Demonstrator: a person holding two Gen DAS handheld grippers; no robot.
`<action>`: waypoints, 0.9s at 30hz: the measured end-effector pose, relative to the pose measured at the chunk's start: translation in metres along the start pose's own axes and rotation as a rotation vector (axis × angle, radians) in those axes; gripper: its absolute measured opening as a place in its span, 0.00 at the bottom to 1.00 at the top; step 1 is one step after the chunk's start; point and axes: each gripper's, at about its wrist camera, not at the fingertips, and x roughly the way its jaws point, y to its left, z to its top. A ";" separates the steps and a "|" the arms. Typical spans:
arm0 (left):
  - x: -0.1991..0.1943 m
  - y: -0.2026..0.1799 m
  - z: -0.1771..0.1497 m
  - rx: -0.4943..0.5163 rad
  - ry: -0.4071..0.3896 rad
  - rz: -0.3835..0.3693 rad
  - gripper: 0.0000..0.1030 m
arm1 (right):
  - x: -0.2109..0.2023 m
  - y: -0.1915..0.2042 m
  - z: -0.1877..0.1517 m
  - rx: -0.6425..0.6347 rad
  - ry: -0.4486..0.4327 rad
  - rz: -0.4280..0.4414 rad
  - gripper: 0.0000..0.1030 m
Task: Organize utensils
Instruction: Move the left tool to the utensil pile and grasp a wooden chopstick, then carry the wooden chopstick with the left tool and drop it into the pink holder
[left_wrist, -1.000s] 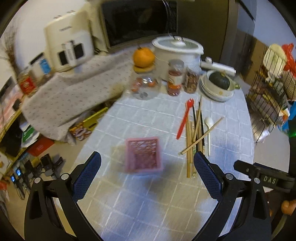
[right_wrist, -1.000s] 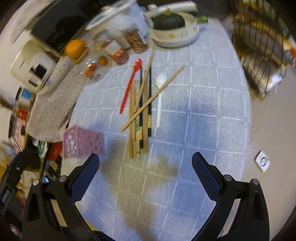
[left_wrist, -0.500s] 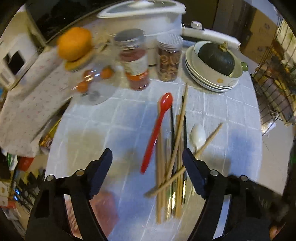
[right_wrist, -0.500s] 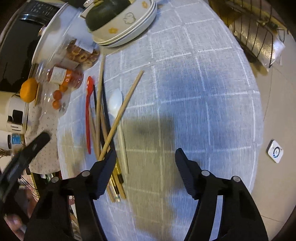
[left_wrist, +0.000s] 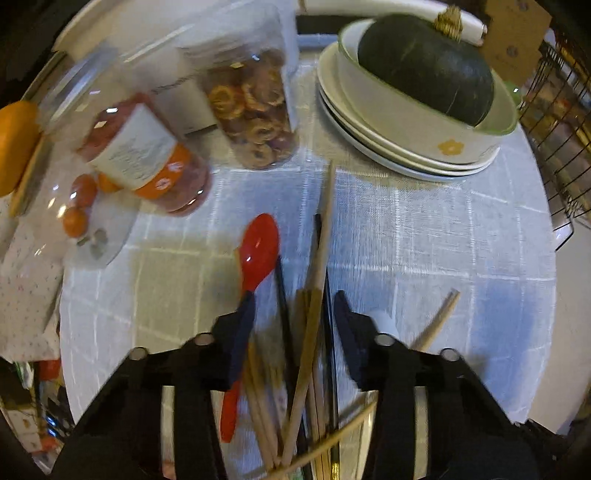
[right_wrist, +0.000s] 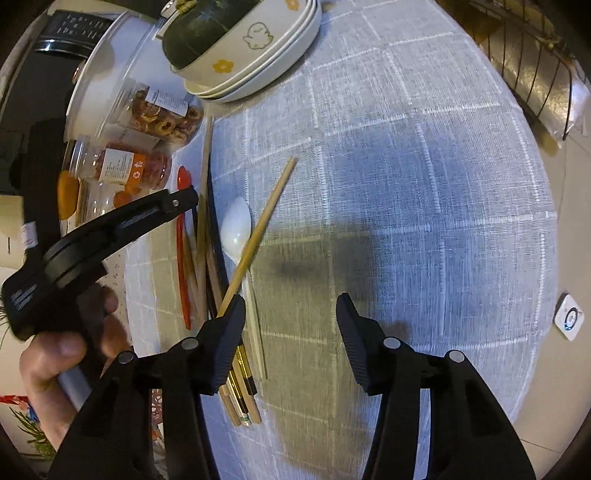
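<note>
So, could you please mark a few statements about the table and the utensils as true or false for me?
1. The dark green squash sits in a bowl on stacked plates. True.
2. The red spoon lies right of the white spoon in the right wrist view. False: it lies to the left.
3. The left hand-held gripper has chopsticks between its closing jaws. True.
4. The right hand-held gripper holds the white spoon. False: its closing jaws hold nothing; bare tablecloth shows between them.
5. One light chopstick lies slanted across the others. True.
</note>
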 end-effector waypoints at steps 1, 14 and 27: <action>0.005 -0.001 0.001 0.000 0.012 -0.004 0.25 | 0.001 -0.001 0.001 0.003 0.001 0.004 0.45; -0.013 0.038 -0.026 -0.127 -0.046 -0.153 0.06 | 0.014 0.005 0.008 -0.009 0.023 0.045 0.31; -0.072 0.061 -0.077 -0.191 -0.211 -0.275 0.06 | 0.036 0.035 0.010 -0.089 0.012 -0.121 0.15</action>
